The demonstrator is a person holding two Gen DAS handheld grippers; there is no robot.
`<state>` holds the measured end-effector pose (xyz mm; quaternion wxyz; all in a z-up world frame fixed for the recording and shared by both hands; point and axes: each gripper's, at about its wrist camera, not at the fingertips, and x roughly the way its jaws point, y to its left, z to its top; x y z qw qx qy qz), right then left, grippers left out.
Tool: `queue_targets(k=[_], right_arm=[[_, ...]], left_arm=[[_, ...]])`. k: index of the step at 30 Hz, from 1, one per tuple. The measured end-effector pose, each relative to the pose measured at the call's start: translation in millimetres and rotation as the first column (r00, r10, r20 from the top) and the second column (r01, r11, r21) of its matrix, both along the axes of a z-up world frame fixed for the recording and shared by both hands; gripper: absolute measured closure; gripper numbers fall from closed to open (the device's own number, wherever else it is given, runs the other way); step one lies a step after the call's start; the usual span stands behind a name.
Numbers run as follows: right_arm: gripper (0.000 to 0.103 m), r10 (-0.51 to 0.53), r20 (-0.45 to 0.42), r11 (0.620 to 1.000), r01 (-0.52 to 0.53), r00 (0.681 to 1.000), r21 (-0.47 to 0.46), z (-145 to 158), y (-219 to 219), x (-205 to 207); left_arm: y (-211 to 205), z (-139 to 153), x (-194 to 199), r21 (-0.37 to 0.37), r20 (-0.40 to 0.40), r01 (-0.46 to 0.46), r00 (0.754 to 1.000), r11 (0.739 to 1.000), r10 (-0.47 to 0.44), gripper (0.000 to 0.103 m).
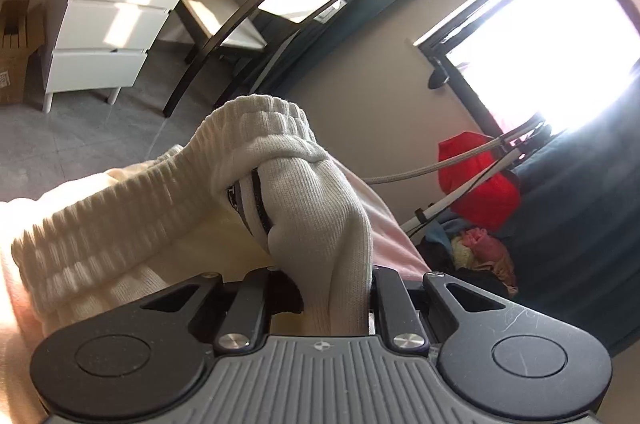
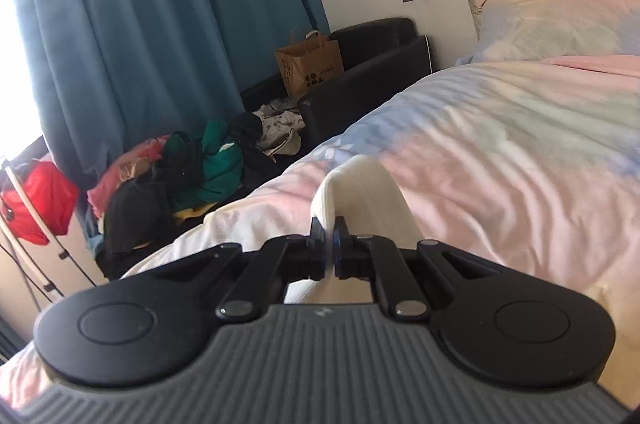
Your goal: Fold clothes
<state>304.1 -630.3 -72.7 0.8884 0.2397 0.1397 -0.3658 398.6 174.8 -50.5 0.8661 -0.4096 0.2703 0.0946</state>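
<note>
Grey floor lay open beyond the white drawers (image 1: 108,23) at far left, as the left gripper (image 1: 320,288), tilted sideways, stood parted around a ribbed white sock (image 1: 312,207) bunched between its fingers. Over the bed (image 2: 500,151), wide and bare under a rumpled pastel cover, the right gripper (image 2: 329,244) clamped a soft white sock end (image 2: 360,187).

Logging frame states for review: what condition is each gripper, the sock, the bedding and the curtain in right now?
Left gripper: jaws parted, white ribbed sock between them.
Right gripper: shut on the sock.
White ribbed sock: bunched, cuff turned over.
Pastel duvet: spread, wrinkled.
Teal curtain: partly drawn.
</note>
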Motion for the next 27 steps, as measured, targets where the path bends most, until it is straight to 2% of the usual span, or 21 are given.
queue_targets(k=[2,7,10,12,13,14,16,18,20,23,27], right_arm=[[0.096,-0.003,-0.028,1.000,0.003,1.000,-0.003,-16,-3,31],[0.096,-0.013,-0.061,1.000,0.014,0.998,0.018,-51,-10,70],[0.092,-0.004,-0.058,0.999,0.006,0.998,0.035,-57,-11,72],[0.085,0.032,-0.044,0.997,-0.028,0.999,0.074,-56,-14,65],[0.069,0.048,-0.031,0.994,-0.045,0.998,0.100,-54,-17,58],[0.045,0.061,-0.011,0.990,-0.059,0.998,0.129,-51,-20,50],[0.023,0.071,0.062,0.984,-0.081,0.995,0.159,-41,-21,22],[0.025,0.066,0.129,0.981,-0.088,0.989,0.171,-32,-20,-14],[0.023,0.048,0.165,0.975,-0.082,0.985,0.205,-30,-14,-51],[0.023,-0.001,0.229,0.950,-0.071,0.973,0.305,-35,-6,-106],[0.023,-0.007,0.285,0.892,-0.122,0.959,0.435,-55,7,-140]], left_arm=[[-2,-11,29,0.007,-0.049,-0.015,0.999,1.000,0.015,0.087],[-21,-18,79,0.124,-0.121,0.000,0.993,0.992,0.015,0.085],[-29,-18,95,0.176,-0.178,0.031,0.984,0.984,0.001,0.081],[-33,-13,93,0.199,-0.171,0.066,0.985,0.978,-0.032,0.075],[-33,-10,86,0.204,-0.154,0.089,0.986,0.975,-0.058,0.062],[-33,-7,78,0.209,-0.138,0.113,0.987,0.971,-0.085,0.055],[-33,-1,63,0.224,-0.111,0.163,0.984,0.961,-0.141,0.044],[-36,3,44,0.263,-0.120,0.239,0.969,0.935,-0.215,0.043],[-35,6,17,0.292,-0.127,0.266,0.963,0.919,-0.239,0.040],[-23,13,-28,0.258,-0.105,0.256,0.966,0.932,-0.237,0.035],[-5,15,-84,0.180,-0.085,0.199,0.979,0.963,-0.187,0.022]])
